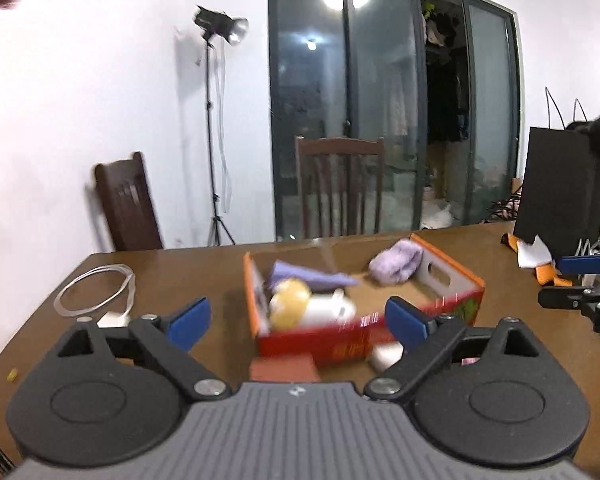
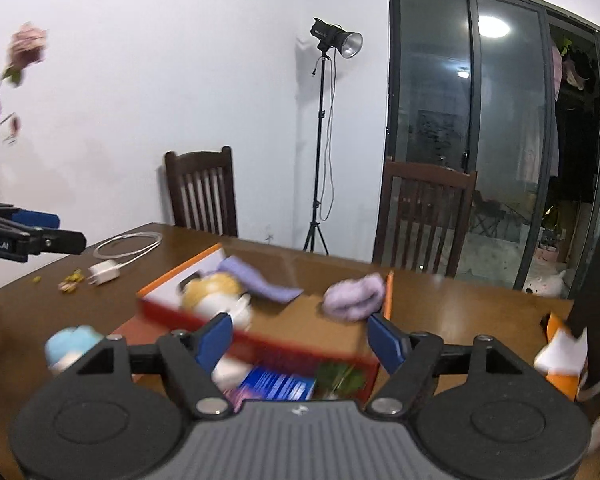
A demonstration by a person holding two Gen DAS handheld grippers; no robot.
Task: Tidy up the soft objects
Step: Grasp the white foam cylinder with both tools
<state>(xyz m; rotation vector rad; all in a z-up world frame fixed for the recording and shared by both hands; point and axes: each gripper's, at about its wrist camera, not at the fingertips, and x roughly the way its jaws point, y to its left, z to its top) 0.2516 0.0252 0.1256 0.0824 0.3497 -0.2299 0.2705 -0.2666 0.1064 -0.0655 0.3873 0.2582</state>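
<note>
Sitting mid-table, red box (image 1: 364, 336) holds yellow plush (image 1: 289, 305), purple cloth (image 1: 312, 276) and lilac fluffy item (image 1: 396, 266); left gripper (image 1: 298, 320) jaws wide, empty, box beyond them. Right gripper (image 2: 300, 338) also spread, nothing between.

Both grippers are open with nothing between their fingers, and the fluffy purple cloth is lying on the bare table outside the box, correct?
Not quite: the left wrist view shows the fluffy purple cloth inside the box, against its far wall. The left gripper and right gripper are open and empty.
</note>
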